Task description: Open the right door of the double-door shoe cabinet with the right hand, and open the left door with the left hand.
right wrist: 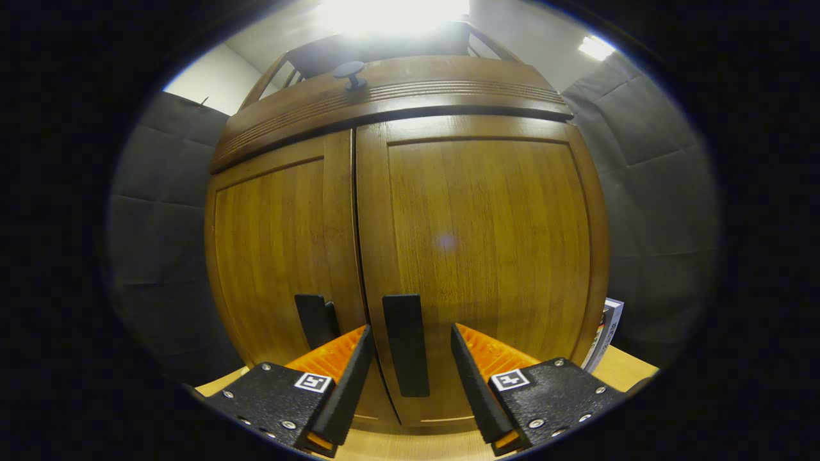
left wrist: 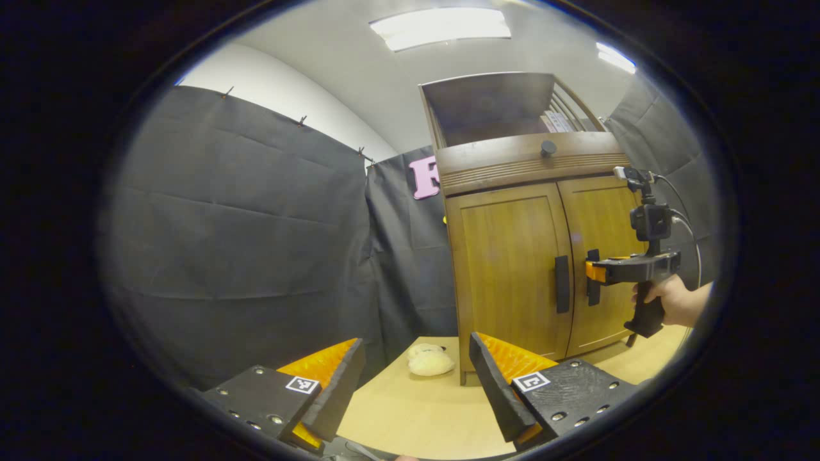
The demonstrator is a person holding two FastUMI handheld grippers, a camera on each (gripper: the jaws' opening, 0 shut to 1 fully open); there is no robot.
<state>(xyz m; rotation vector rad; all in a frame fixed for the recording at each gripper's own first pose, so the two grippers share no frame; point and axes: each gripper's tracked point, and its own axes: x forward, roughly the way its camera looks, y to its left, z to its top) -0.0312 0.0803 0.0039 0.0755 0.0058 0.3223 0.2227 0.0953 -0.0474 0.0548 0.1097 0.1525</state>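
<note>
The wooden shoe cabinet (left wrist: 512,269) stands on a pale table, both doors shut. In the right gripper view the right door (right wrist: 487,256) carries a black vertical handle (right wrist: 405,346), which sits between the spread fingers of my right gripper (right wrist: 411,333); a gap shows on each side, so it is open. The left door's handle (right wrist: 315,319) is just to the left. In the left gripper view the right gripper (left wrist: 592,275), held by a hand (left wrist: 676,301), is at the right handle. My left gripper (left wrist: 416,346) is open, well short of the left door handle (left wrist: 562,283).
A cream plush lump (left wrist: 430,360) lies on the table (left wrist: 410,416) by the cabinet's left front corner. A black knob (left wrist: 548,148) sticks out of the panel above the doors. Something like a book (right wrist: 610,333) leans by the cabinet's right side. Black cloth walls surround the booth.
</note>
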